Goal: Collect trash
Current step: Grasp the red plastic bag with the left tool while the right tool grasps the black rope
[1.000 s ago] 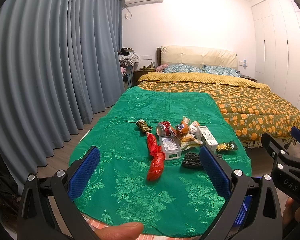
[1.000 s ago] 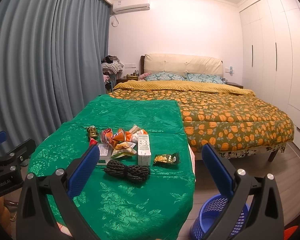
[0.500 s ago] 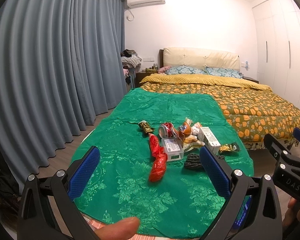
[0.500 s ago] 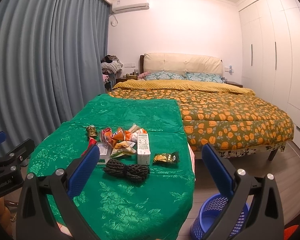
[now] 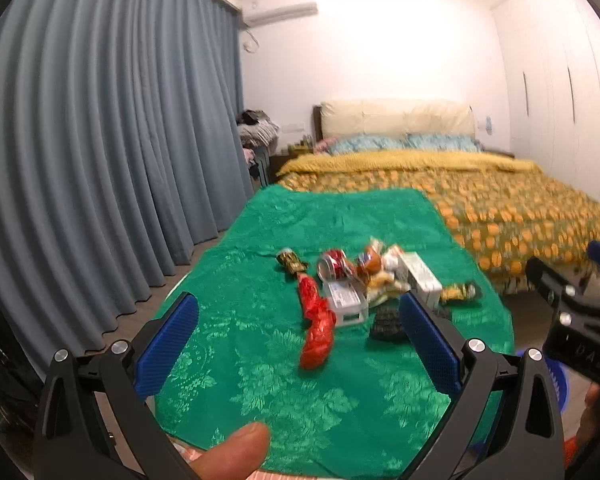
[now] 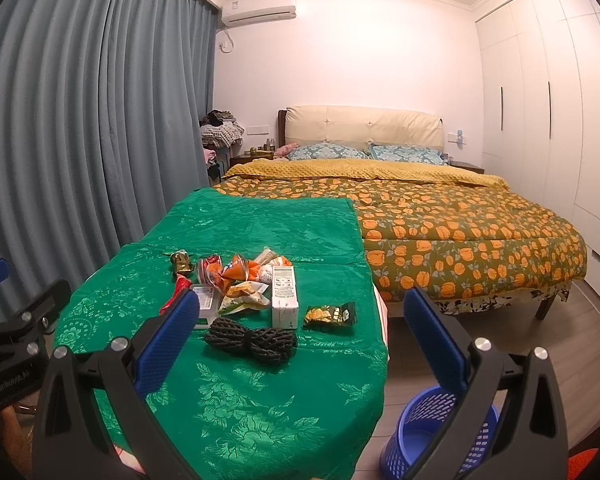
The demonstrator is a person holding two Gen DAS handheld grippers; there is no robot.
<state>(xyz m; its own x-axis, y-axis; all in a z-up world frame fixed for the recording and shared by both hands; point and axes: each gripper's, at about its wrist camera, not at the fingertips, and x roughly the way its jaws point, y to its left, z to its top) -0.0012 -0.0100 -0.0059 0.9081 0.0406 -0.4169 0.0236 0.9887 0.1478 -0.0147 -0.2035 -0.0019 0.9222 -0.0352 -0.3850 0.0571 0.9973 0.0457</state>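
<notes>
A pile of trash lies on the green tablecloth (image 5: 260,360): a red wrapper (image 5: 316,328), a red can (image 5: 334,264), a white carton (image 6: 285,296), a small clear box (image 5: 346,304), orange snack packs (image 6: 236,272), a yellow-black packet (image 6: 330,314) and a coil of black rope (image 6: 252,339). My left gripper (image 5: 298,344) is open and empty, short of the pile. My right gripper (image 6: 300,344) is open and empty, above the table's near right corner. A blue mesh trash basket (image 6: 440,436) stands on the floor right of the table.
A bed with an orange-patterned quilt (image 6: 460,224) lies behind and right of the table. Blue-grey curtains (image 6: 80,140) run along the left. White wardrobes (image 6: 560,120) line the right wall. A thumb (image 5: 232,452) shows at the left view's bottom edge.
The left gripper has drifted slightly left and forward, so the pile sits further right and nearer in its view, now blurred. The right gripper has barely moved. Both stay open.
</notes>
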